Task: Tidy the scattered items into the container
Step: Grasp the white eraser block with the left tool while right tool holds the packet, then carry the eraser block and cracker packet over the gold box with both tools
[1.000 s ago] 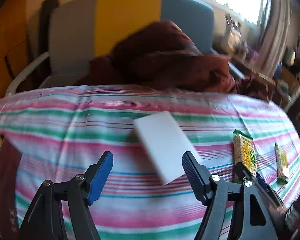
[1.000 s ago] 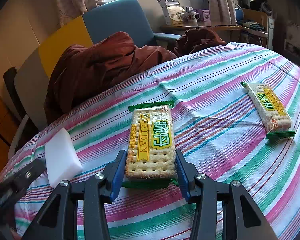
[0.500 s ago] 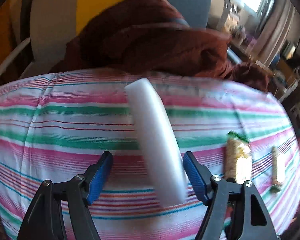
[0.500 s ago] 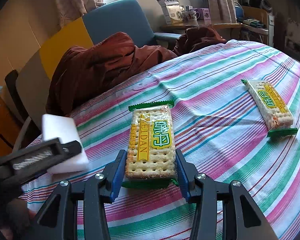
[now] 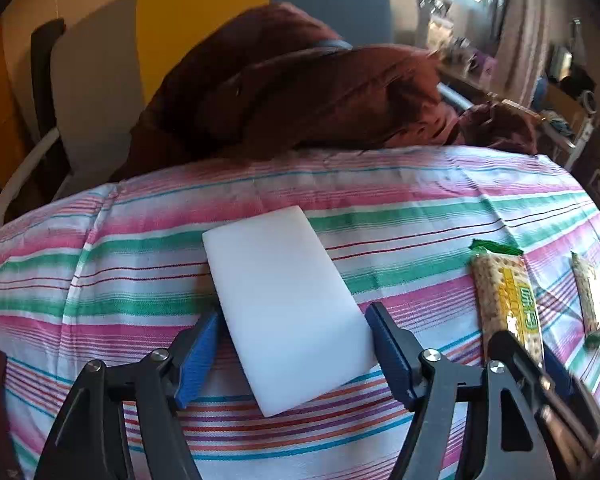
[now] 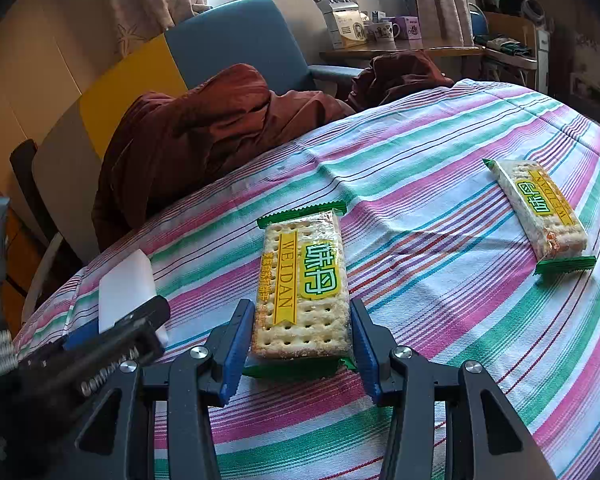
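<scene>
While the left gripper stands open around the sponge near the table's left edge, it may slip on closing. Right gripper squeezes a cracker pack; crackers could break. Another pack lies right. No container shows.

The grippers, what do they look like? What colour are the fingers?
Both look alike. The left gripper and the right gripper each have two black plastic arms shaped like open triangles, joined with shiny silver screws. The fingers wear bright blue pads. In the right wrist view, the left gripper also shows a silver spring at its side. No hand or sleeve shows.
</scene>
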The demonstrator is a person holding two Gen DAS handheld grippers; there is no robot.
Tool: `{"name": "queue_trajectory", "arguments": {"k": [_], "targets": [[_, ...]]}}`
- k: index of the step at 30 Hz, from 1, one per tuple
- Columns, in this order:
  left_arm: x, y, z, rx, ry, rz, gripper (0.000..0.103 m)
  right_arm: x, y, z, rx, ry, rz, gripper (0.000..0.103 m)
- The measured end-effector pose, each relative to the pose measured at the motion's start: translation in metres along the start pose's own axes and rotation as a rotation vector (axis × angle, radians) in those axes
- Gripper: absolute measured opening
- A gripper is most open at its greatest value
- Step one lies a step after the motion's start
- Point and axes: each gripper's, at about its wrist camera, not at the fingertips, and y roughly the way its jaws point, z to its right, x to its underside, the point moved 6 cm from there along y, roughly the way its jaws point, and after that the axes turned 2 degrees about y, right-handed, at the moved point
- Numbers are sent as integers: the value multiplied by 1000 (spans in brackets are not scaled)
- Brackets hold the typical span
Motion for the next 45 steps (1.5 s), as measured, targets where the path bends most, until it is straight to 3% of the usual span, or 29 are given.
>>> {"name": "queue_trajectory", "arguments": {"k": [7, 17, 27, 37, 45], "targets": [[15, -18, -13, 65, -48, 24, 68, -1, -2, 0, -50, 17, 7, 47], [66, -62, -39, 152, -132, 52, 68, 16, -21, 8, -177, 92, -13, 47], [116, -103, -55, 216, -131, 58, 68, 87, -83, -11, -160, -12, -71, 47], [167, -142, -65, 158, -57, 70, 68, 153, -137, -32, -98, -133, -54, 47], [192, -160, -82, 189, -84, 46, 70, 179, -158, -43, -37, -231, -41, 49]]}}
